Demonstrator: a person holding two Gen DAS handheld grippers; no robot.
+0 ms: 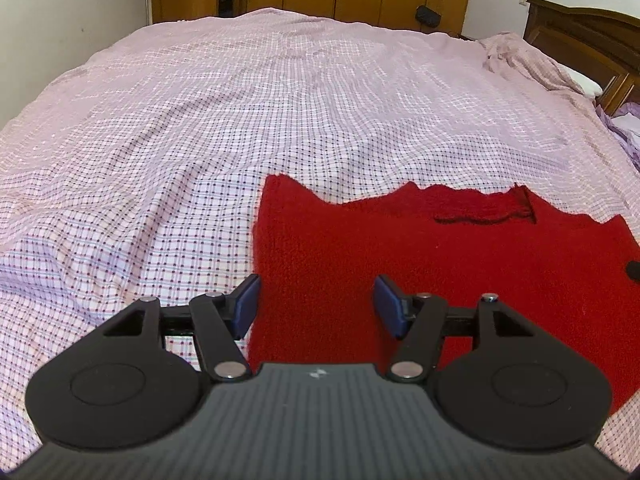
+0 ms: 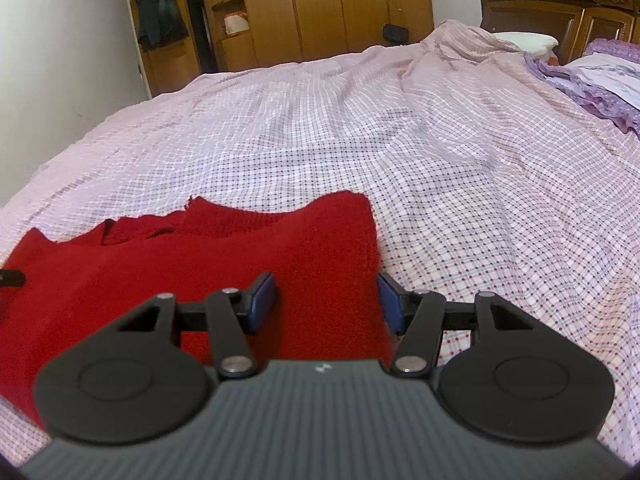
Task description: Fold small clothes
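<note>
Left wrist view: red knit garment lies flat on checked bedspread.

Red garment, pink checked bedsheet, blue-padded jaws, purple pillow

The left gripper has a dark grey ribbed body with a small white mark at its front edge; two round black discs flank it; black link arms turn on silver pins and screws; its fingers end in blue pads; the right gripper looks alike, with blue pads.
</note>
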